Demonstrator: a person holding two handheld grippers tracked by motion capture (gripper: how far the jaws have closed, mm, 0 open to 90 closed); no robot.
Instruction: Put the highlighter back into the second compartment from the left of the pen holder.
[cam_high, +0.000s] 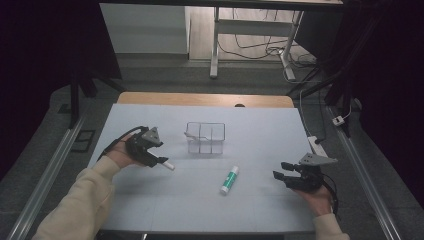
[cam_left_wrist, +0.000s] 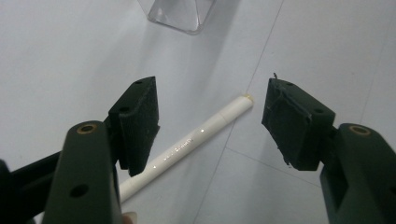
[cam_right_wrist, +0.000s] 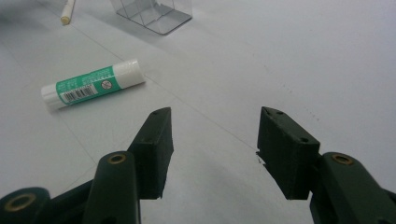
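A: Pale grey table (cam_high: 150, 200); clear plastic divided box (cam_high: 205, 137) at centre.

B: Left gripper (cam_left_wrist: 208, 121) spread over the white pen (cam_left_wrist: 187, 144), untouched. Right gripper (cam_right_wrist: 212, 149) spread, empty; green-and-white glue stick (cam_right_wrist: 91, 85) apart.

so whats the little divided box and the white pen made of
Divided box: looks like clear hard plastic, glossy; the table shows through its walls. White pen: seemingly smooth plastic, slight sheen, with a bright highlight running along its barrel.
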